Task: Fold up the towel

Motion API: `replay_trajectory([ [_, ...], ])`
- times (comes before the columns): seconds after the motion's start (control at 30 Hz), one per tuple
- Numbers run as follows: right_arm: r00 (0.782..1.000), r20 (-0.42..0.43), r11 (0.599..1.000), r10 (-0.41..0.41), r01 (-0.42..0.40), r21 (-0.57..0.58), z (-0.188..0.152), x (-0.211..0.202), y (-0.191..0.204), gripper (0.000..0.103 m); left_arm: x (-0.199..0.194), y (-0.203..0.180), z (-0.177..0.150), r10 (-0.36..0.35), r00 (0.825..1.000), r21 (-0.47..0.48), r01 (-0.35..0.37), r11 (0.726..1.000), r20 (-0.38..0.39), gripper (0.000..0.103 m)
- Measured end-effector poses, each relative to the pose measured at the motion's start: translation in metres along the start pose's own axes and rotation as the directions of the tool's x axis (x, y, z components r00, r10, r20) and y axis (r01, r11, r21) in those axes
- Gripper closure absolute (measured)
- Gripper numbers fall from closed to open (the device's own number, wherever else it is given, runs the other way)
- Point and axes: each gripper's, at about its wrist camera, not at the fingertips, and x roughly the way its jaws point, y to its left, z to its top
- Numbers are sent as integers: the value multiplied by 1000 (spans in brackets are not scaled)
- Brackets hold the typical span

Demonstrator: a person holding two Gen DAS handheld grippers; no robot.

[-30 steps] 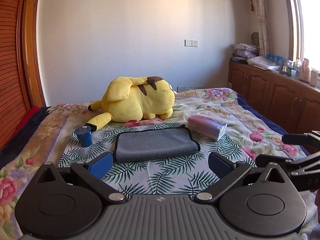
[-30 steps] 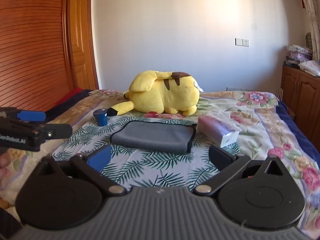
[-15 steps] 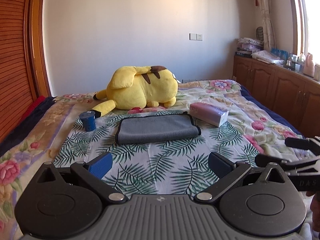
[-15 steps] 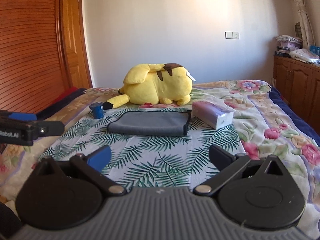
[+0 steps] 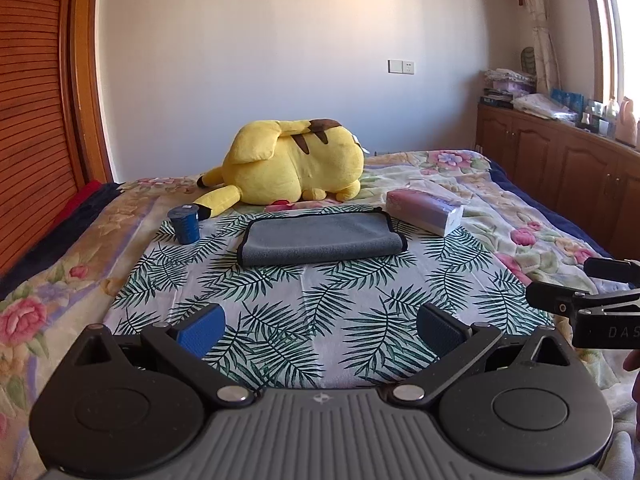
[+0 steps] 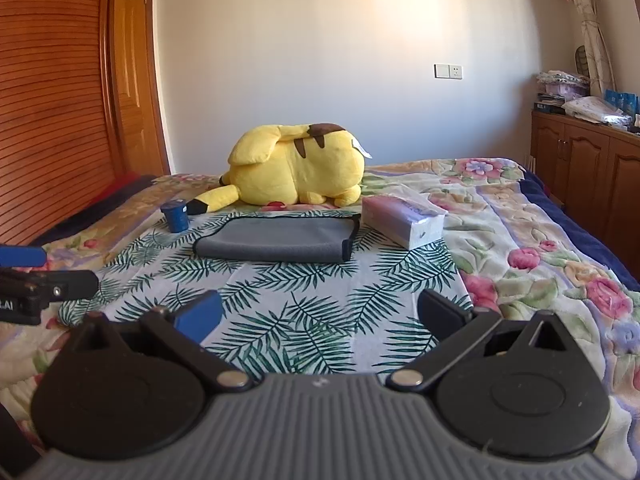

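Towel, grey with dark edging, is lying folded and flat on the palm-leaf sheet spread over the bed, well ahead of both my claws and touching neither. I am holding my left claw above the near part of that sheet, its blue-padded fingers spread wide with nothing between them. I am keeping my right claw beside it in the same way, fingers apart and gripping nothing. Each claw is showing at the edge of the other's view: the right one at the right border of the left camera, the left one at the left border of the right camera.

Behind the towel a big yellow plush toy is lying on its side, its tail reaching toward a small dark blue cup that is standing upright near the towel's left end. A pink tissue pack is resting just beside the towel's far right corner; I cannot tell whether they touch. The floral bedspread is showing around the sheet, with a wooden cabinet running along the right wall and a slatted wooden door on the left.
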Motion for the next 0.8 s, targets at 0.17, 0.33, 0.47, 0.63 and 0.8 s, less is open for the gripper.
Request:
replay_trajectory([
  [0.17,1000,-6,1000,8,-8,-6,-4,1,0,0,-1,0,-3,12,1000,-6,-12,1000,-3,16],
  [0.33,1000,5,1000,17,-17,-2,-3,-1,1,0,-5,2,-1,23,1000,-13,-23,1000,21,16],
  [0.47,999,39,1000,16,-16,0,0,-6,2,0,-9,4,1,33,998,-17,-32,999,45,16],
  [0.63,997,82,1000,10,-10,4,4,-11,0,0,-11,4,4,40,997,-6,-40,999,61,16],
  [0.8,994,105,1000,2,-2,0,5,-12,-2,0,-14,4,5,42,995,-5,-42,999,85,16],
])
